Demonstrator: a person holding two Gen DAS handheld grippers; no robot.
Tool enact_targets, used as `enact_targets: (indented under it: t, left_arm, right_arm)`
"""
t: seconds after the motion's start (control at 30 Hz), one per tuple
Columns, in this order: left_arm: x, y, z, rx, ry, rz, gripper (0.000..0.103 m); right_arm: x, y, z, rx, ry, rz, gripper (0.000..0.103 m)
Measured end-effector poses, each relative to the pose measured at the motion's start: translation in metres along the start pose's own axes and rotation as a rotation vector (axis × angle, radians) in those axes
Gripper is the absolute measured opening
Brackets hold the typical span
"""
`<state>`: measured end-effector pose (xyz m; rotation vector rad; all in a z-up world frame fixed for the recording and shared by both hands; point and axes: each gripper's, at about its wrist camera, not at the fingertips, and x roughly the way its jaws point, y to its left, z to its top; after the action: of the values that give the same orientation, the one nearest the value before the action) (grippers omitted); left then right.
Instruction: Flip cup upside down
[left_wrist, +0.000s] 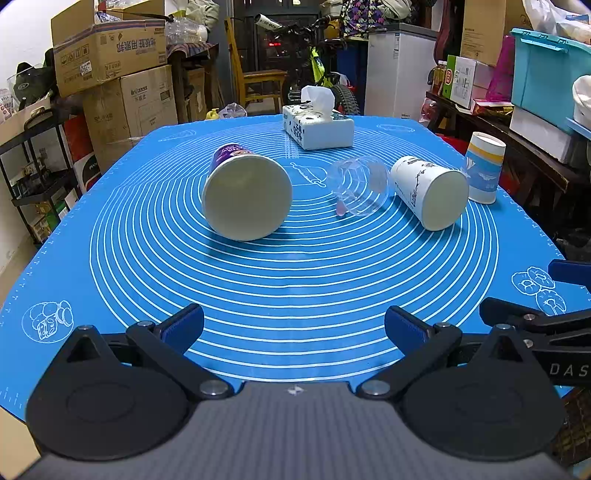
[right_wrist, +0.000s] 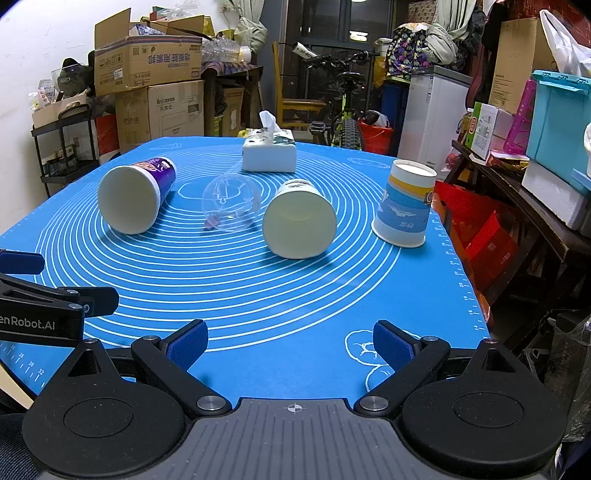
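Several cups are on the blue mat (left_wrist: 295, 280). A purple paper cup (left_wrist: 245, 195) lies on its side with its mouth toward me; it also shows in the right wrist view (right_wrist: 135, 197). A clear plastic cup (left_wrist: 360, 184) (right_wrist: 231, 203) lies on its side beside it. A white printed paper cup (left_wrist: 428, 192) (right_wrist: 300, 219) lies on its side. A blue and yellow paper cup (left_wrist: 484, 168) (right_wrist: 404, 203) stands upside down at the right. My left gripper (left_wrist: 293, 332) is open and empty near the front edge. My right gripper (right_wrist: 290, 347) is open and empty, right of the left one.
A white tissue box (left_wrist: 317, 125) (right_wrist: 269, 151) sits at the far end of the mat. Cardboard boxes (left_wrist: 110, 59), a black shelf, a chair, a bicycle and a white fridge (left_wrist: 399, 70) stand beyond the table. A cluttered bench with a teal bin (right_wrist: 561, 118) runs along the right.
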<state>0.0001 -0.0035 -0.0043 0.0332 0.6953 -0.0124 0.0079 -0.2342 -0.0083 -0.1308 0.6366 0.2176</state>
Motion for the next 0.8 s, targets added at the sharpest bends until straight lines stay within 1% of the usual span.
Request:
enact_targets:
  t: [0.3, 0.47, 0.6, 0.8]
  left_arm:
    - [0.001, 0.0, 0.0, -0.002, 0.001, 0.002, 0.103]
    - [0.001, 0.002, 0.008, -0.016, -0.025, 0.027, 0.103]
    - [0.008, 0.007, 0.019, -0.045, -0.032, 0.041, 0.103]
    - [0.026, 0.014, 0.049, -0.067, -0.05, 0.081, 0.103]
  right_arm:
    - [0.001, -0.007, 0.002, 0.008, -0.007, -0.002, 0.096]
    - [0.002, -0.009, 0.007, 0.009, -0.026, 0.0, 0.096]
    - [0.004, -0.012, 0.019, 0.011, -0.06, -0.003, 0.096]
    - [0.009, -0.017, 0.039, 0.015, -0.115, -0.007, 0.096]
